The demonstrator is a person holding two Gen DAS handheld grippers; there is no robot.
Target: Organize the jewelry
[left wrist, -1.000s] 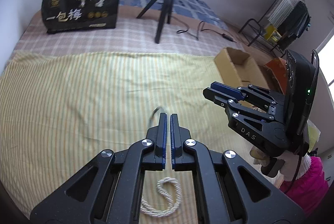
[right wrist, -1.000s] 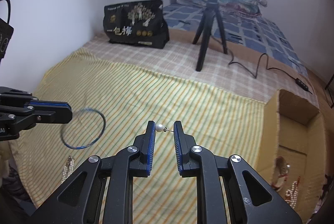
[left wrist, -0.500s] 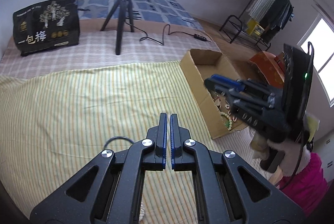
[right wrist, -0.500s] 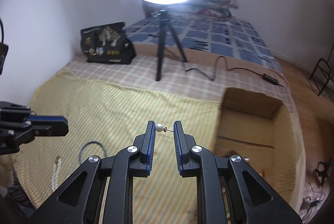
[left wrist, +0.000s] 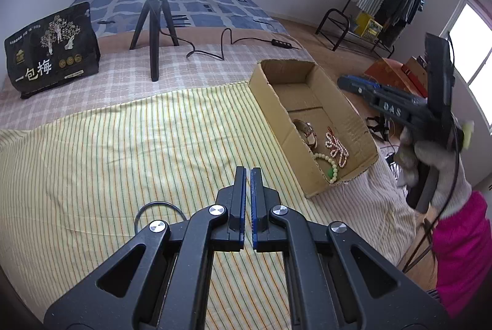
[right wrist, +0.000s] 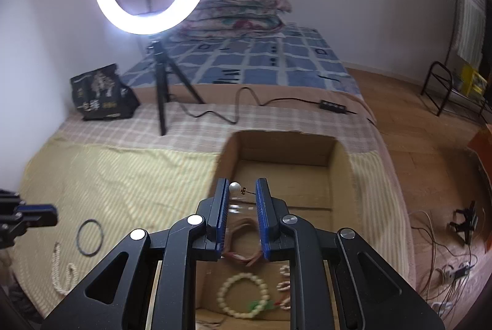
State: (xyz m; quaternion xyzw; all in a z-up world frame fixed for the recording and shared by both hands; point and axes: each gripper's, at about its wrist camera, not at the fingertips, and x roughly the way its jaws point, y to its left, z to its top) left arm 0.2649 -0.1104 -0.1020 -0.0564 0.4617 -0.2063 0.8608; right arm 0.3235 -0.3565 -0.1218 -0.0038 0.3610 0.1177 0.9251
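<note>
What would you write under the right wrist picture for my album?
Right hand-held gripper carries a pearl earring over the cardboard box, where bead bracelets already lie.

On the black bag (left wrist: 52,49) standing at the far end of the bed I can read three large white Chinese characters, 一包梅, beneath a print of pale trees; a row of small round gold seals sits to their right, too small to make out, as is the fine line along the bag's top edge. My right gripper (left wrist: 347,81) carries the white letters DAS on its side
</note>
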